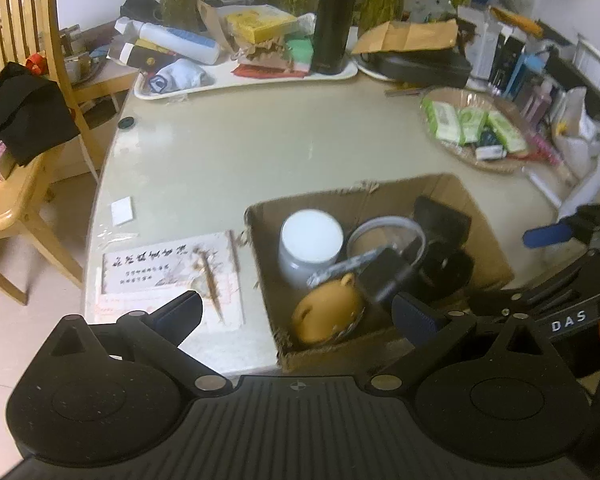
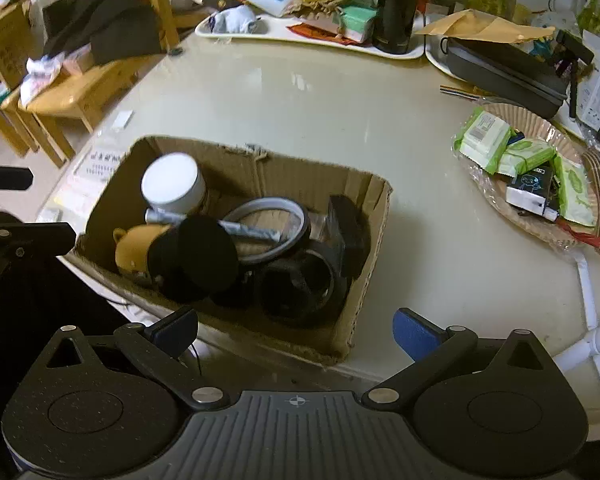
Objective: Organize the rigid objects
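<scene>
Cardboard box [image 2: 364,216] sat on tabletop [image 2: 300,92] just ahead of both jaws, packed: white jar [image 2: 172,182], bear figure [image 1: 328,312], black ring [image 2: 296,284]. Left gripper [image 1: 296,312] and right gripper [image 2: 296,330] spread, empty. You needed one uncrowded item, approached straight down.
</scene>
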